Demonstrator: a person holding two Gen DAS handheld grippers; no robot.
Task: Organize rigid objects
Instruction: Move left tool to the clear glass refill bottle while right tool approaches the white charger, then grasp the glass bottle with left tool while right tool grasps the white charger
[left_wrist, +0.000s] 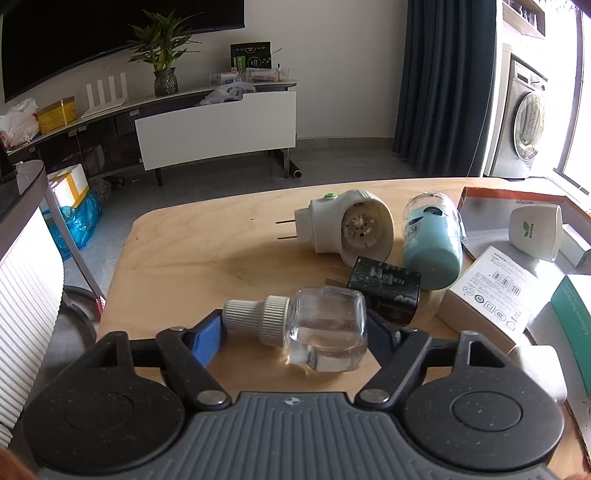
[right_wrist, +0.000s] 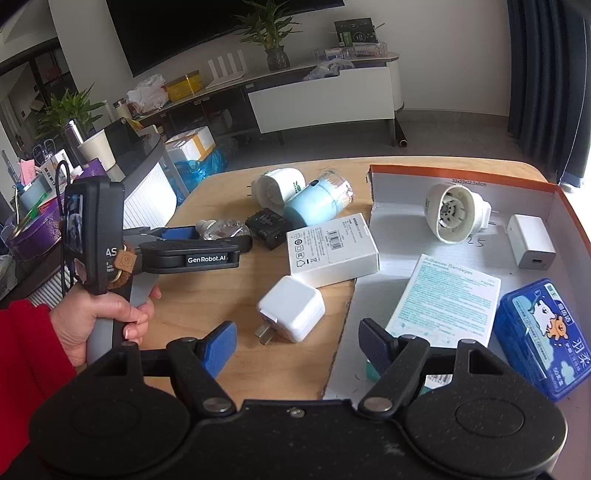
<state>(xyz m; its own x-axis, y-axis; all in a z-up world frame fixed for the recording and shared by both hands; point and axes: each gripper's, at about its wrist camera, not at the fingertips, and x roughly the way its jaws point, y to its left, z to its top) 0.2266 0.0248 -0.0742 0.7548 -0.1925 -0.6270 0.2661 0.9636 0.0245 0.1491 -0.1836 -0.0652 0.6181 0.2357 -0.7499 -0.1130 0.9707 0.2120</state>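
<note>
My left gripper (left_wrist: 295, 332) is open around a clear glass bottle (left_wrist: 325, 332) with a ribbed white cap, lying on its side on the wooden table (left_wrist: 192, 258); whether the pads touch it I cannot tell. The bottle also shows in the right wrist view (right_wrist: 221, 229). Behind it lie a black charger (left_wrist: 384, 291), a white plug-in diffuser (left_wrist: 351, 225) and a light blue bottle (left_wrist: 432, 243). My right gripper (right_wrist: 297, 345) is open and empty, just short of a white cube charger (right_wrist: 291, 308). A white box (right_wrist: 332, 249) lies beside it.
An orange-edged cardboard tray (right_wrist: 461, 175) at the right holds a second white diffuser (right_wrist: 454, 212), a white adapter (right_wrist: 530, 242), a bandage box (right_wrist: 447, 299) and a blue tin (right_wrist: 543, 332). A counter with clutter (right_wrist: 44, 206) stands left of the table.
</note>
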